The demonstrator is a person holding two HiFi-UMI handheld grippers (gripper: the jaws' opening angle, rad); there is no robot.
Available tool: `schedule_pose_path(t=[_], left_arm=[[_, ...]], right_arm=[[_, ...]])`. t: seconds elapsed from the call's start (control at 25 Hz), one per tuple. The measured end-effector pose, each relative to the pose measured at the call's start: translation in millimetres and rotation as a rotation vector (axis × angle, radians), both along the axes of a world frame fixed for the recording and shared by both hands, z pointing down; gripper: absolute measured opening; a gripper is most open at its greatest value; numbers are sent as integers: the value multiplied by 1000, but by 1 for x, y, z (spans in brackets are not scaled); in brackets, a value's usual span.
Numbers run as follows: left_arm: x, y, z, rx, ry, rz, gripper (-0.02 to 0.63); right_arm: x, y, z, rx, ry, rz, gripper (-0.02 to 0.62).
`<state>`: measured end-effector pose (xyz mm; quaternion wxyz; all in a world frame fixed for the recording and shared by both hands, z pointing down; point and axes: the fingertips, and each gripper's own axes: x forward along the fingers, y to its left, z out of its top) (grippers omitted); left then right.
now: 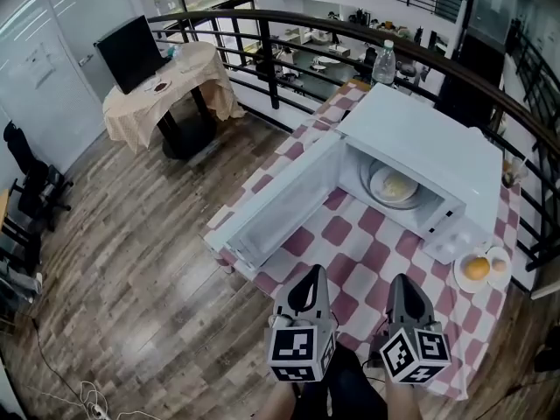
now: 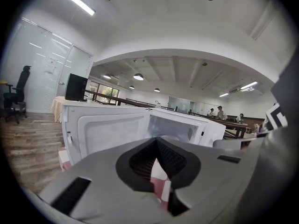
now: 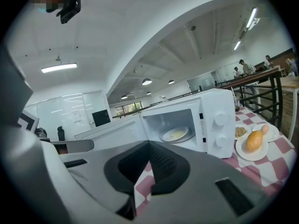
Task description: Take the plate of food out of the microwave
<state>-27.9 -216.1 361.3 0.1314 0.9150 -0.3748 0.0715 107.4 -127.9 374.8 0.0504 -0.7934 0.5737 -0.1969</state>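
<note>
Straight ahead of the closed, empty fingers (image 3: 163, 164) of the right gripper (image 1: 405, 283), well apart, the round white plate of pale food (image 1: 394, 186) lies flat inside the open white microwave (image 1: 429, 143), nearer to them than to the fingers of the left gripper (image 1: 311, 276), also closed on nothing.

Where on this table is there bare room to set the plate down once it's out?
Free: the checked cloth in front of the microwave, bordered by its open door and the near table edge. Crowded: the right corner, where a small plate with a round orange item sits beside the microwave.
</note>
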Motion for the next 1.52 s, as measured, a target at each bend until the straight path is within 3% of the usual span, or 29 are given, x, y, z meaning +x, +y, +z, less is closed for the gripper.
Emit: schedule_pose_path(t=[0.92,1.52], left_arm=[[99,-57,28,-65,-50,0,9],[126,-67,54,-139,-77,24,9]], right_arm=[[72,-79,22,-15,-65,-85,-8],[97,-85,45,-29,-129,-61,-8]])
